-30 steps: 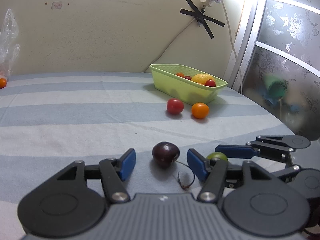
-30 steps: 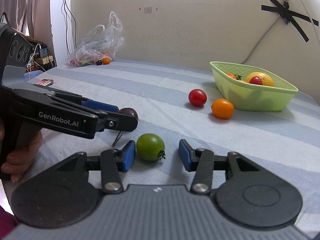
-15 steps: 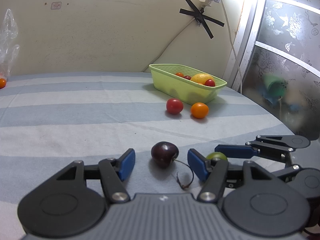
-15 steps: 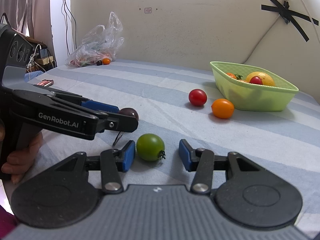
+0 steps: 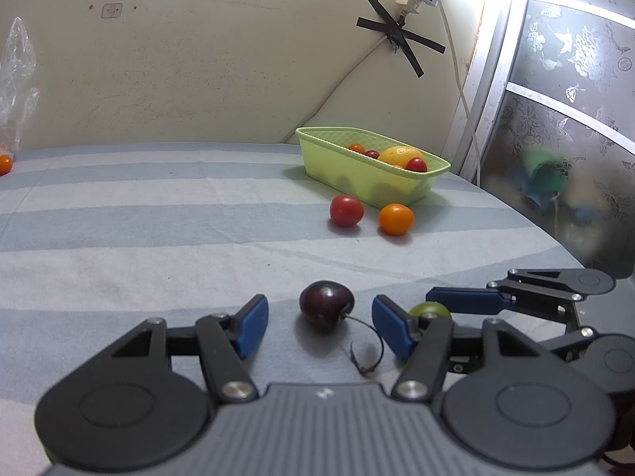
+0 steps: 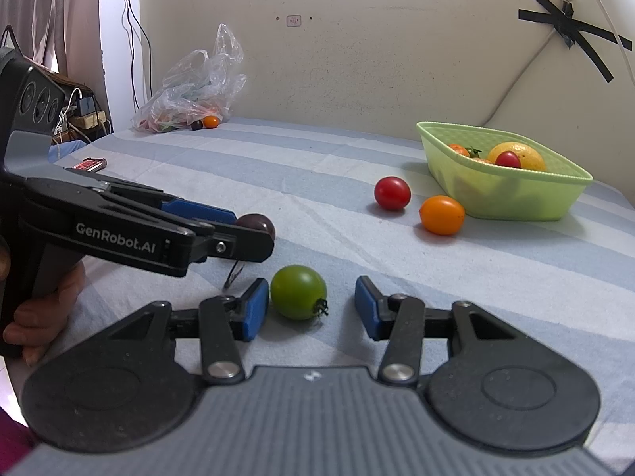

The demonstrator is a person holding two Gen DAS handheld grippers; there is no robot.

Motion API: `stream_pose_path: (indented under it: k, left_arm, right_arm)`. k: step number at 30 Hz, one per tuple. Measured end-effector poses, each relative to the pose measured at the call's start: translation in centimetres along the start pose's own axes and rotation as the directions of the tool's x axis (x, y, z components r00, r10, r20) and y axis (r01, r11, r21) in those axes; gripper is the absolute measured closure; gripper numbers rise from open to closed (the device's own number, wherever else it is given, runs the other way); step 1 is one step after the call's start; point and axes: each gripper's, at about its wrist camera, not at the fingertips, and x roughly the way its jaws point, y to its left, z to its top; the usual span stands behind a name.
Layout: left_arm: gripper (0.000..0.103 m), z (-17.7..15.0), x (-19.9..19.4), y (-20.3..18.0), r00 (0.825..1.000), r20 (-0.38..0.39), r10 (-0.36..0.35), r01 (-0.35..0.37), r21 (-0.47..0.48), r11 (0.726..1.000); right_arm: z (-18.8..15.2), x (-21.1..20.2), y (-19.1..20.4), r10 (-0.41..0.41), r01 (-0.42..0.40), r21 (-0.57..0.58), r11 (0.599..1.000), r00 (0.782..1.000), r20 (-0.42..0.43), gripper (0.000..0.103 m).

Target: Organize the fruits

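Note:
A dark cherry (image 5: 326, 304) with a curled stem lies on the striped cloth between the open jaws of my left gripper (image 5: 319, 327); neither pad touches it. A green tomato (image 6: 298, 292) lies between the open jaws of my right gripper (image 6: 307, 309), close to the left pad. The green tomato (image 5: 430, 309) shows partly behind my left gripper's right finger. A red tomato (image 5: 346, 210) and an orange tomato (image 5: 395, 219) lie in front of the light green basket (image 5: 357, 174), which holds several fruits. The cherry (image 6: 257, 223) peeks from behind the left gripper in the right wrist view.
A clear plastic bag (image 6: 194, 87) with more fruit lies at the far left by the wall, an orange tomato (image 6: 210, 121) beside it. A small red packet (image 6: 90, 164) lies near the table's left edge. The basket stands near the wall corner and a glass door (image 5: 575, 119).
Both grippers have stayed almost still. The fruits have not moved.

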Motion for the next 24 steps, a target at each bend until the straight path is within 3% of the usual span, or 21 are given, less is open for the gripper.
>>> stream_pose_path:
  k: [24]
  left_arm:
    - [0.043,0.04,-0.07,-0.04,1.000,0.001,0.000,0.000,0.000,1.000]
  right_arm:
    - [-0.05,0.02,-0.01,0.001,-0.001,-0.001,1.000,1.000,0.000,0.052]
